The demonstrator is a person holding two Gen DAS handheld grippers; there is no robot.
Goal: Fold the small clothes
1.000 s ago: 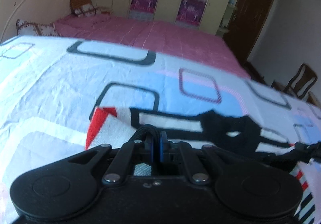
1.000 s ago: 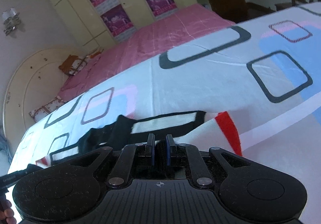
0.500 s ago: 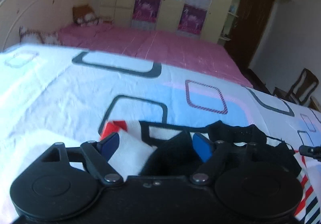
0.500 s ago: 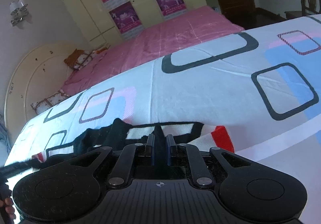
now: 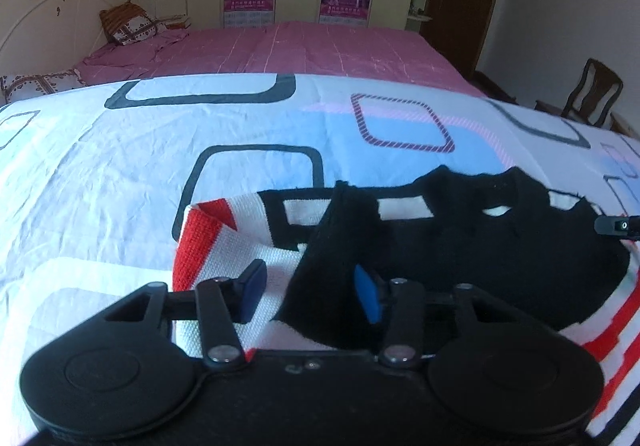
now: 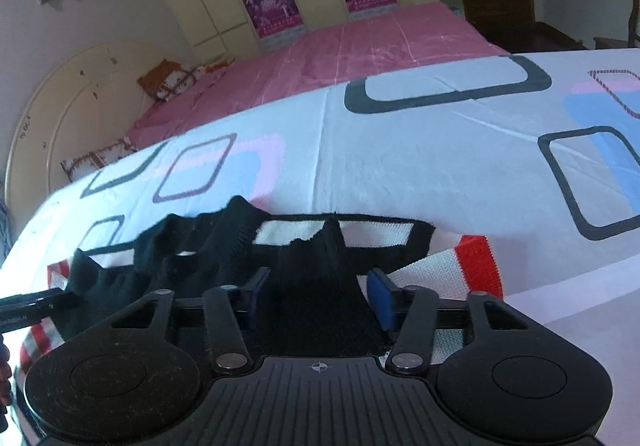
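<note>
Jaws closing on the left gripper [image 5: 310, 292] and opening on the right gripper [image 6: 318, 296] straddle black folds of the knitted top [image 5: 248, 246] without pinching. Both seem placed over the garment's upper edge on the patterned bedsheet [image 5: 120, 174] for folding.

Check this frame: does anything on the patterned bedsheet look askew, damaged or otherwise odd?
Mildly. The small black, white and red knitted garment lies rumpled, not flat: a black flap stands up in a peak between the pads of both open tools, left and right. No tear or spill shows on the white patterned bedsheet.
</note>
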